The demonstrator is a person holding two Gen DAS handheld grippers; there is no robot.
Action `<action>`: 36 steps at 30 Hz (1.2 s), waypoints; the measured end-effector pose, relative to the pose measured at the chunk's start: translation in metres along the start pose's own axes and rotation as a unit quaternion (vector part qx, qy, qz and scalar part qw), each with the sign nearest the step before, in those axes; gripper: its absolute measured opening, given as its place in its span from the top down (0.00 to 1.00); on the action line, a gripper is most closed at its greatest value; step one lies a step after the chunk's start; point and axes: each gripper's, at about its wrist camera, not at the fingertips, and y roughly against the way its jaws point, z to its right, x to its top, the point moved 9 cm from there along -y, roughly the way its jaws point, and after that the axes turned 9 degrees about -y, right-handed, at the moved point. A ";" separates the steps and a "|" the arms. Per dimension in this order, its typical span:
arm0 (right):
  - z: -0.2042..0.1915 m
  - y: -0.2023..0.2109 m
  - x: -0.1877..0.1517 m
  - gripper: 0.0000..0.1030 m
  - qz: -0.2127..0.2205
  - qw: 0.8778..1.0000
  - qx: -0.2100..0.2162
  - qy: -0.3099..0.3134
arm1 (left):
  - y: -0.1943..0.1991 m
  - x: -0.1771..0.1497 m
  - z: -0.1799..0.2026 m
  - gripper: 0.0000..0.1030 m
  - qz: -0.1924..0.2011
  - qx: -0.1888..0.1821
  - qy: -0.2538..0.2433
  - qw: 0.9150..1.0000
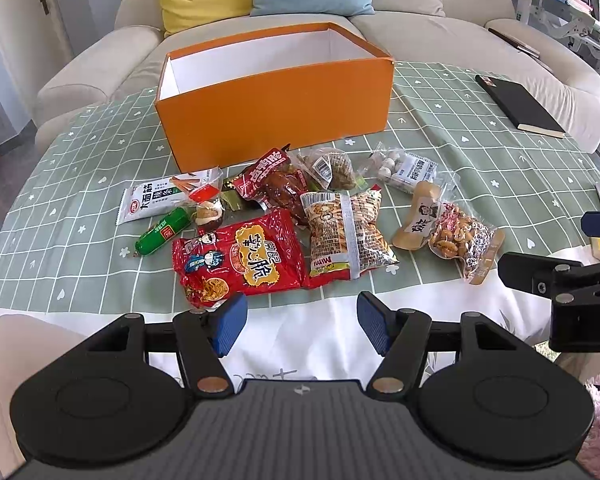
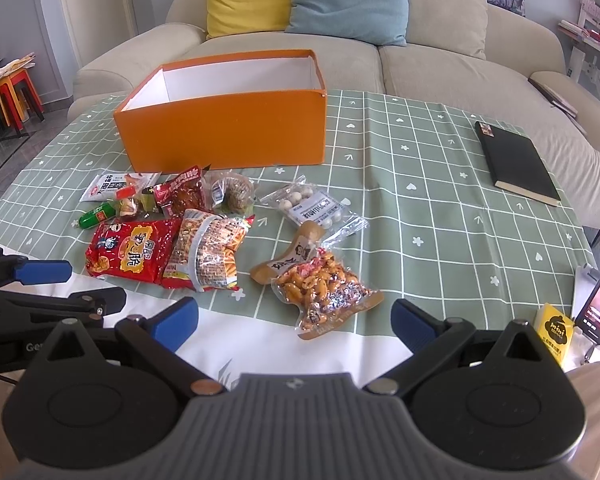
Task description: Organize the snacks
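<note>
Grippers level above the desk's (image 1: 480, 148) near edge: left hand-held gripper (image 1: 302, 324) released, empty; right hand-held gripper (image 2: 296, 320) likewise spread wide. Glossy crinkled snack packets (image 1: 236, 258) lie clustered just ahead of both. Beyond them, a rectangular orange cardboard box (image 1: 276, 116), white-lined, open-topped.

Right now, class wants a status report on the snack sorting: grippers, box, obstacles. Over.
Left gripper and right gripper open, holding nothing. Box open, no snacks seen inside. Snacks piled in front of it. Nothing in the way.
</note>
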 end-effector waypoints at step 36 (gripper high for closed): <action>0.016 -0.022 0.005 0.04 0.011 1.000 -0.026 -0.001 | -0.009 0.000 0.004 0.45 -0.002 -0.064 0.031 0.997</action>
